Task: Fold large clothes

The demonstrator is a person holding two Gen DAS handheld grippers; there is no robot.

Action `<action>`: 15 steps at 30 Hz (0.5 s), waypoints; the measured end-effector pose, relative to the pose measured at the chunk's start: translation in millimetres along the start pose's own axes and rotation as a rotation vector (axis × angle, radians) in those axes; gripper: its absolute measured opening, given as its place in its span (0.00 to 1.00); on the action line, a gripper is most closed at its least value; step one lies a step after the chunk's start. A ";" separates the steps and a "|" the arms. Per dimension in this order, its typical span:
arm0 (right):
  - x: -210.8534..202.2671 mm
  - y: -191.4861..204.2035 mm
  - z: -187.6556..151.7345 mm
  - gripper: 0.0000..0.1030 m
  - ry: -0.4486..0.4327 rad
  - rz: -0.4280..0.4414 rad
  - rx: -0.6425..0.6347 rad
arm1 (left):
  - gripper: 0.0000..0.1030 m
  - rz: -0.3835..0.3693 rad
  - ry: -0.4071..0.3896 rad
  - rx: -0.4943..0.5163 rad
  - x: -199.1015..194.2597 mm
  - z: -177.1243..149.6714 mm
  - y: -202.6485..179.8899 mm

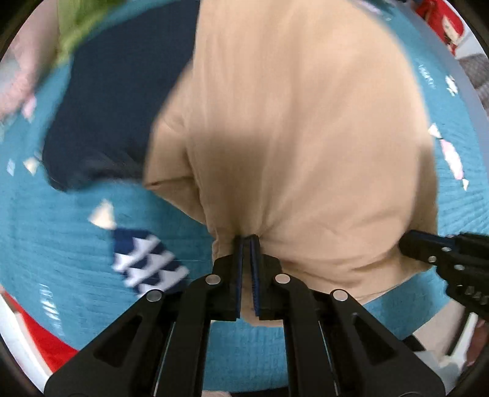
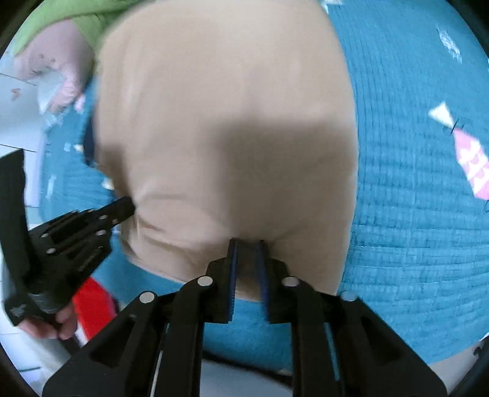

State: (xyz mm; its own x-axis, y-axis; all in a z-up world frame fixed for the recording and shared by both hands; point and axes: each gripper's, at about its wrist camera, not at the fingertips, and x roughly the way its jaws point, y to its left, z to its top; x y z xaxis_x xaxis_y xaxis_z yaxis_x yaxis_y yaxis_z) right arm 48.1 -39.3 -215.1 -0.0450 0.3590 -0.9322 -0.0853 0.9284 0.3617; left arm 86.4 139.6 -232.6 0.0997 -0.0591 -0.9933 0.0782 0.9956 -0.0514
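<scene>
Beige garment held by one edge, fold under way but not finished.

The beige garment (image 1: 290, 128) is spread over the teal quilt (image 1: 61, 244), and its near edge is pinched by the left tool (image 1: 247, 241) and by the right tool (image 2: 247, 244), each pressed together on the cloth. That edge is lifted off the quilt, so the fold is judged not yet laid down and smoothed. A navy garment (image 1: 107, 107) and a green garment (image 2: 70, 21) are seen beside it, seemingly left for later.
</scene>
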 end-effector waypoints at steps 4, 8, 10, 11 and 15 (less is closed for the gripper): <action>5.6 0.7 5.6 0.09 -0.010 0.025 0.041 | 0.06 0.004 0.005 -0.027 11.0 7.3 1.9; -4.3 3.4 1.2 0.10 -0.018 0.039 0.019 | 0.06 0.026 -0.006 0.013 -1.5 6.4 -2.8; -14.4 3.5 -2.1 0.12 -0.017 0.062 0.000 | 0.09 0.007 -0.019 0.029 -15.8 0.2 -4.2; -20.4 4.2 -2.2 0.20 -0.022 0.071 -0.014 | 0.15 -0.006 -0.025 0.042 -23.0 -1.2 -4.0; -64.3 -2.8 -6.8 0.83 -0.115 0.159 -0.042 | 0.61 -0.021 -0.125 0.107 -61.2 -2.7 -2.9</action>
State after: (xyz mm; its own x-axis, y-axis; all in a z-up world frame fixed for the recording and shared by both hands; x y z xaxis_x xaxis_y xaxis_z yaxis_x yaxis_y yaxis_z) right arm 44.5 -65.6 -156.1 0.0527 0.5120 -0.8574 -0.1281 0.8550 0.5026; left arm 77.3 140.5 -171.9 0.2191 -0.0953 -0.9710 0.1861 0.9810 -0.0543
